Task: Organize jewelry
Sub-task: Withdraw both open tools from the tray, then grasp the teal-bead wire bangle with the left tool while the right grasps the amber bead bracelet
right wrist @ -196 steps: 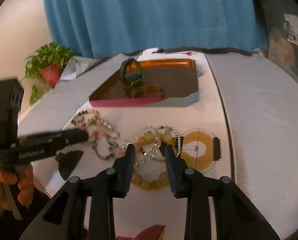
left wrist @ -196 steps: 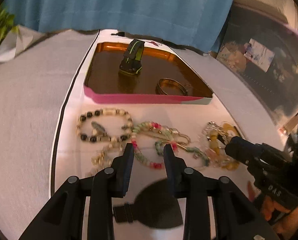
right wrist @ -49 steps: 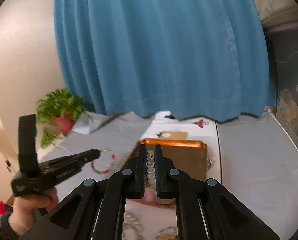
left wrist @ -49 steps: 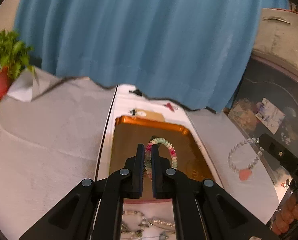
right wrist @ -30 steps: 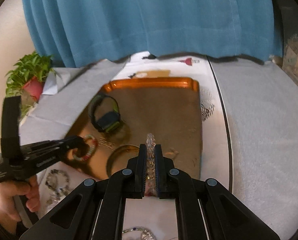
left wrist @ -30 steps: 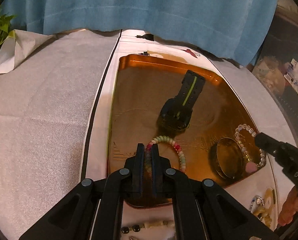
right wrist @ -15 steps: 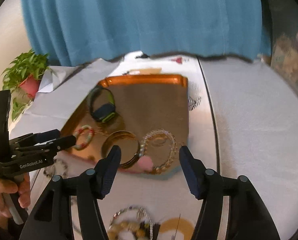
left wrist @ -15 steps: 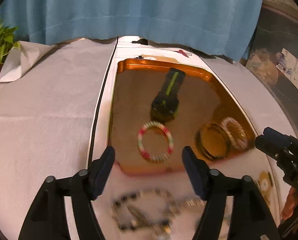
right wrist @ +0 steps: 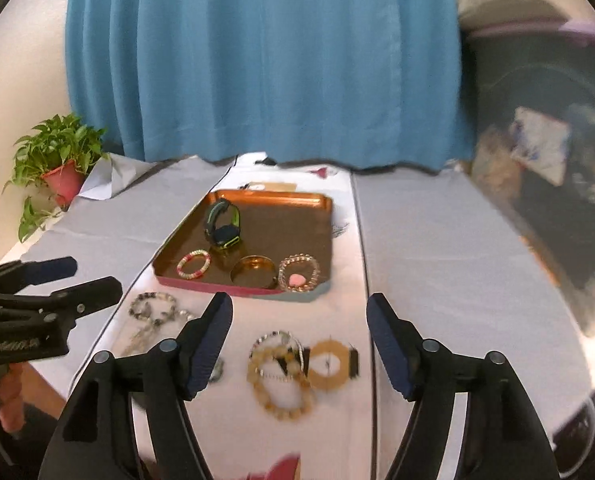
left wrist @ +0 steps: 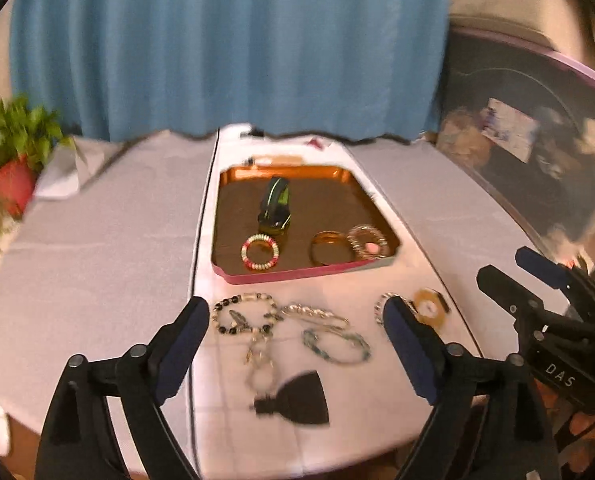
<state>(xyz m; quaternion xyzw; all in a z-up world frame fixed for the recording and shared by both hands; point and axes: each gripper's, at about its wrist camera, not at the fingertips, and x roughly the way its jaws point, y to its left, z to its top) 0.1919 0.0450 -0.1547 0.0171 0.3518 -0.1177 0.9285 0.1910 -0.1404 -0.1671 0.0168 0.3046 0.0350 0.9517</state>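
Note:
An orange tray (left wrist: 293, 277) (right wrist: 233, 290) holds a black-and-green watch (left wrist: 275, 204) (right wrist: 223, 226), a green-and-pink bead bracelet (left wrist: 259, 252) (right wrist: 193, 264), a gold bangle (left wrist: 329, 246) (right wrist: 254, 272) and a clear bead bracelet with a pink charm (left wrist: 367, 242) (right wrist: 299, 274). My left gripper (left wrist: 295, 308) (right wrist: 93, 276) hangs above the loose jewelry in front of the tray, jaws opening, nothing between them. My right gripper (right wrist: 299, 304) (left wrist: 505, 266) hovers to its right, jaws also opening and empty.
On the white cloth lie a black-and-white bead bracelet (left wrist: 243, 314), a chain (left wrist: 315, 316), a green bead bracelet (left wrist: 335, 346), a yellow bead bracelet (right wrist: 281, 380), an amber disc (right wrist: 331, 364) and a black fan-shaped piece (left wrist: 297, 400). A potted plant (right wrist: 57, 156) stands far left.
Both grippers opened and let go of their bracelets, which now lie in the tray. Both then drew back and up, away from the tray, over the loose jewelry.

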